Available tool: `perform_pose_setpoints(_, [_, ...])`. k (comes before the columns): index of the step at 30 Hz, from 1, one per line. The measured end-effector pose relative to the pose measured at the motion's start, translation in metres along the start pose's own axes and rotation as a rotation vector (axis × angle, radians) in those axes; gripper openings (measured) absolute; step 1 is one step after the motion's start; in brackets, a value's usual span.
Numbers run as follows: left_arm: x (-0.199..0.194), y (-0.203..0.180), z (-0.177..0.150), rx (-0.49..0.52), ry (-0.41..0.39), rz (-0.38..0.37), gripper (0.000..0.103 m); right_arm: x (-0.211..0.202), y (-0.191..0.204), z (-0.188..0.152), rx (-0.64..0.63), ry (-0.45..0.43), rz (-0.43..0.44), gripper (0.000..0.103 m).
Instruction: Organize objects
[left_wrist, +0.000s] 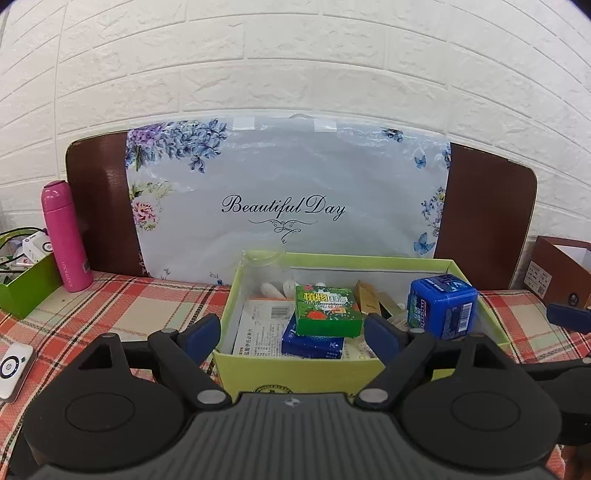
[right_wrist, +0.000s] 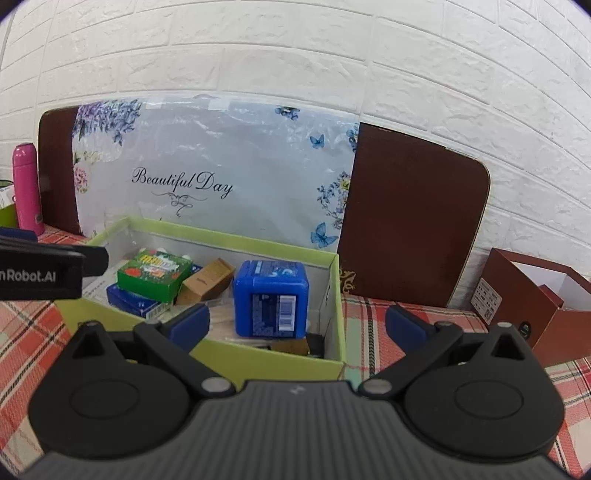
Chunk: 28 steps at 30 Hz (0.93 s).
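A light green open box (left_wrist: 295, 373) stands on the plaid tablecloth. It holds a green carton (left_wrist: 327, 312) on a dark blue carton (left_wrist: 314, 345), a blue cube container (left_wrist: 441, 308), brown cartons (left_wrist: 369, 299) and white packets. My left gripper (left_wrist: 291, 334) is open and empty at the box's near wall. My right gripper (right_wrist: 295, 326) is open and empty, near the box's right corner (right_wrist: 338, 295). The blue cube (right_wrist: 271, 299) and green carton (right_wrist: 155, 275) also show there.
A pink bottle (left_wrist: 66, 236) and a green tray (left_wrist: 26, 284) of small items stand at left. A white device (left_wrist: 13, 369) lies front left. A brown box (right_wrist: 535, 306) stands at right. A floral "Beautiful Day" bag (left_wrist: 280, 199) leans on a brown board at the wall.
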<state>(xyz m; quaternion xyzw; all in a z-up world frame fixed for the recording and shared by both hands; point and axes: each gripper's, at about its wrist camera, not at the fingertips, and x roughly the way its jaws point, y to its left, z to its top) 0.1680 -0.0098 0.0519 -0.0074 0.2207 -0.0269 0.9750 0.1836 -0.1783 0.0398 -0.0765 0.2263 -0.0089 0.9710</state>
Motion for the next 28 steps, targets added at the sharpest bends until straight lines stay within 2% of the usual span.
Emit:
perform_pose_setpoints(3, [-0.015, 0.002, -0.01, 0.012, 0.015, 0.023, 0.09, -0.013, 0.001, -0.008, 0.013, 0.028, 0.013, 0.103])
perform_pose_setpoints(8, [-0.037, 0.004, -0.039, 0.058, 0.046, 0.065, 0.091, -0.047, -0.006, -0.042, 0.1, 0.05, 0.102, 0.103])
perform_pose_setpoints(11, [-0.04, 0.006, -0.059, 0.063, 0.095, 0.09, 0.091, -0.065, -0.013, -0.07, 0.153, 0.065, 0.117, 0.103])
perform_pose_setpoints(15, [-0.041, 0.006, -0.08, 0.035, 0.165, 0.078, 0.091, -0.082, -0.017, -0.094, 0.186, 0.089, 0.124, 0.103])
perform_pose_setpoints(28, [-0.046, 0.0, -0.089, 0.038, 0.178, 0.048, 0.091, -0.092, -0.015, -0.097, 0.2, 0.084, 0.114, 0.103])
